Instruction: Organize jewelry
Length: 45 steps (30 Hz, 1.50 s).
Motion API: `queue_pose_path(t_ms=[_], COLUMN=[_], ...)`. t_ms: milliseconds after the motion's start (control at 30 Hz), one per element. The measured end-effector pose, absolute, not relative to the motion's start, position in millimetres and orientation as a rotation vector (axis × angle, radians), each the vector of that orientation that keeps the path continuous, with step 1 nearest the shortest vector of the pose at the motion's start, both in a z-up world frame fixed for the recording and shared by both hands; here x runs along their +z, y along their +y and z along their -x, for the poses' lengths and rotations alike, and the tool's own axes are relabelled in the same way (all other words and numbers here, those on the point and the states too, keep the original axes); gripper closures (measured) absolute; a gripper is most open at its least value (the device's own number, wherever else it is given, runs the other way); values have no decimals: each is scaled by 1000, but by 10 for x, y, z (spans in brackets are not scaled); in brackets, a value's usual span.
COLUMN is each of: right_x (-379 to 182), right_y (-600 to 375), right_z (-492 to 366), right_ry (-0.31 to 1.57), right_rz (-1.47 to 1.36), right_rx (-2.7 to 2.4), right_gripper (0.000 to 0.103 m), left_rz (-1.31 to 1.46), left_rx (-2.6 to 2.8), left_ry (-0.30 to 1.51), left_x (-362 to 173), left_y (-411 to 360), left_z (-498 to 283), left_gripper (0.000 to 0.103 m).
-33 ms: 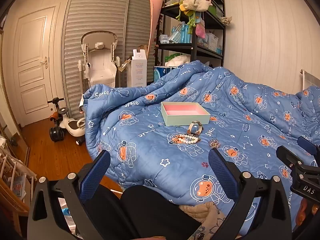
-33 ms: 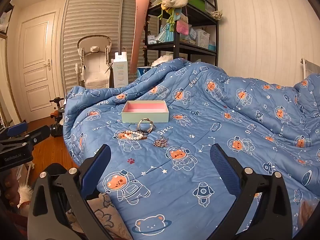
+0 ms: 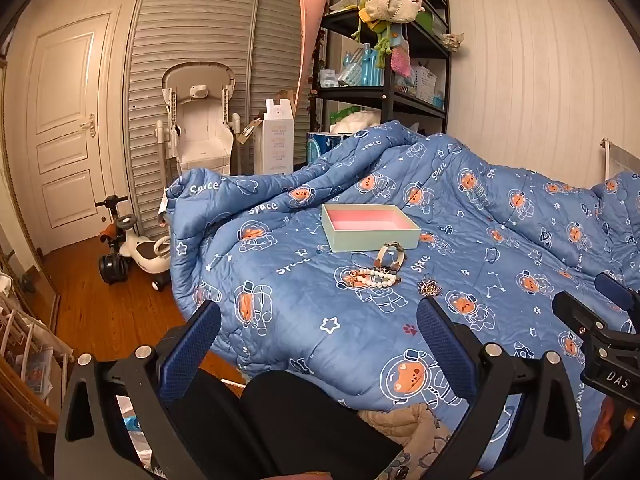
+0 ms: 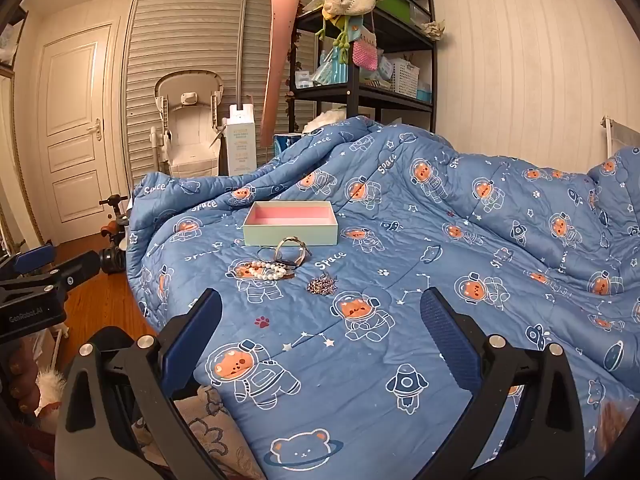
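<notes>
Left wrist view: the left gripper (image 3: 318, 338) is held low at the near edge of the bed, fingers (image 3: 192, 344) spread wide with nothing between them. The right gripper (image 4: 320, 336) is likewise seen spread wide and empty in the right wrist view, well short of the jewelry.

The task's things are found on the blue quilt (image 4: 460, 280). An open box (image 4: 291, 227) with a pink lining lies flat toward the far side and appears empty. Just in front of it, nearly touching its near wall, a bangle (image 4: 292, 251) is seen on edge. A pearl bracelet (image 4: 266, 271) lies next to the bangle on the near side, and a small sparkly piece (image 4: 322, 283) lies a little apart to the right; its kind cannot be told.

No item is judged to have been placed yet. The sparkly piece is judged the easiest first pick for the right gripper, being the nearest and apart from the others. A low, level approach is advised, with the fingers closed on the piece itself so that quilt fabric is not pinched. The bracelet is judged likely to slip or trail; a grip across its bunched beads is advised.

Nothing is seen blocking the path on the bed. Beyond it, a shelf unit (image 3: 384, 92), a folded high chair (image 3: 200, 128), a ride-on toy (image 3: 132, 248) and a door (image 3: 66, 132) are noted, all clear of the work.
</notes>
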State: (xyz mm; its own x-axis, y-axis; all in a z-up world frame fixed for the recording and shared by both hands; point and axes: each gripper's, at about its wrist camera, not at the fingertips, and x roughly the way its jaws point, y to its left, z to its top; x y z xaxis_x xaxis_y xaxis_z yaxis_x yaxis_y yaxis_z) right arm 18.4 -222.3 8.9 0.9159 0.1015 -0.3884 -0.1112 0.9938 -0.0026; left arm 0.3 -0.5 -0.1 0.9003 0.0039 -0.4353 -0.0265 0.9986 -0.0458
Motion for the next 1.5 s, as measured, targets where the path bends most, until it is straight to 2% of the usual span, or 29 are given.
queue_pose_path(t_ms=[1500], right_x=[127], right_y=[-2244], right_z=[-176], right_ry=[397], right_rz=[24], right_rx=[109], right_gripper=[5], left_rz=[51], left_rx=[1], left_ry=[443], left_x=[-16], left_y=[-20], left_z=[-3], left_gripper=[7])
